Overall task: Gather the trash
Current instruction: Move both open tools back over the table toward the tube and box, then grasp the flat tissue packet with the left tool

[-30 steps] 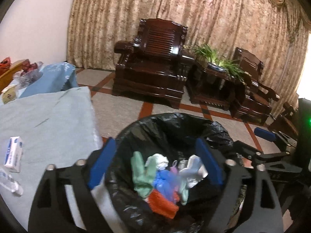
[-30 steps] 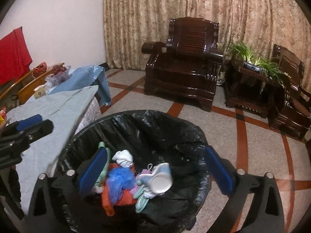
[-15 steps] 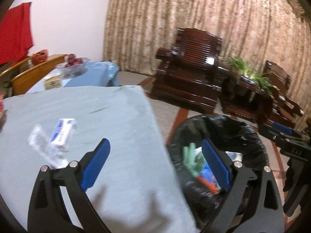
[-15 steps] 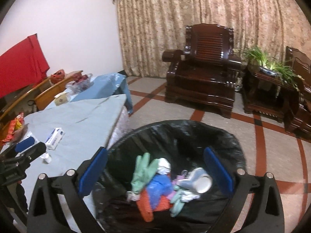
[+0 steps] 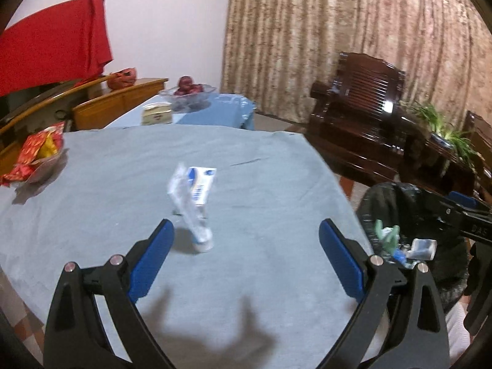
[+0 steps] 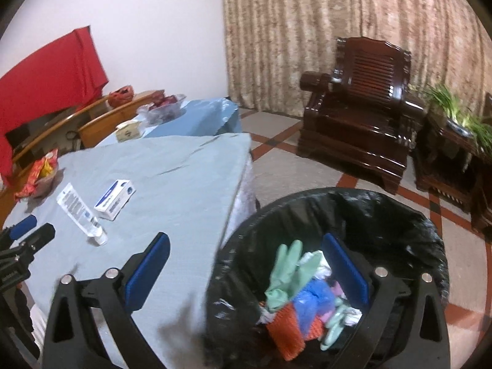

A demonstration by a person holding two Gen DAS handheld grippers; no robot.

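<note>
A clear squeezed tube (image 5: 190,212) and a small white-and-blue box (image 5: 201,189) lie side by side on the grey tablecloth (image 5: 123,184). My left gripper (image 5: 246,258) is open and empty, hovering above the table just short of the tube. The tube (image 6: 81,212) and box (image 6: 115,199) also show in the right wrist view. My right gripper (image 6: 246,270) is open and empty over the table's edge and the black-lined trash bin (image 6: 384,212), which holds green gloves (image 6: 286,270), blue and orange scraps. The bin (image 5: 399,212) stands right of the table.
A dish of red-wrapped snacks (image 5: 37,156) sits at the table's left. A second blue-covered table (image 5: 212,113) behind holds a fruit bowl (image 5: 189,90) and a box. A dark wooden armchair (image 6: 363,123) and plant stand (image 6: 455,141) stand beyond the bin on the tiled floor.
My left gripper swung left from over the bin to over the table, now facing the tube and box. My right gripper also shifted left, now straddling the table edge and bin.
</note>
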